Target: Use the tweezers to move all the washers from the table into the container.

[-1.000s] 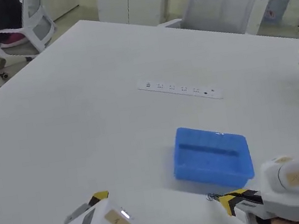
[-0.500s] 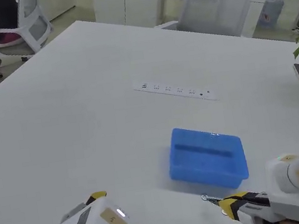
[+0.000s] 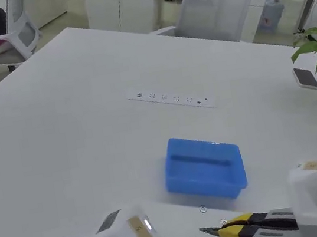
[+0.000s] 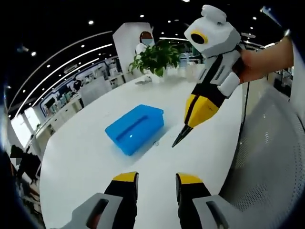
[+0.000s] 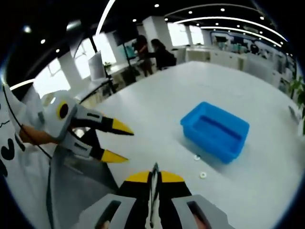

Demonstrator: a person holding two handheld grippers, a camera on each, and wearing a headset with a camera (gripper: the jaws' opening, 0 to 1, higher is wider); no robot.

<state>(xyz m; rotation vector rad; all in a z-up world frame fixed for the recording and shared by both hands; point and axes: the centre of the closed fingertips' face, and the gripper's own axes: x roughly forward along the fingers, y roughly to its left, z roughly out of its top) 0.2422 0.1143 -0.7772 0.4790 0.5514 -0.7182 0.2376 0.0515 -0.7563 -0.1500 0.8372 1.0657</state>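
The right gripper [image 5: 153, 177] is clamped on the tweezers [image 5: 154, 190] over the white table [image 3: 75, 119], the left gripper [image 4: 156, 177] has its jaws apart, and two washers [image 5: 203, 174] lie just beside the blue container [image 3: 201, 185] (on the person's side).

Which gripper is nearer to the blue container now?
Right. The right gripper, holding tweezers, points close beside the container; the left gripper is farther back from it.

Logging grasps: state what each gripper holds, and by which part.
Right gripper clamps the tweezers behind their tips, which protrude; left gripper open, holding nothing.
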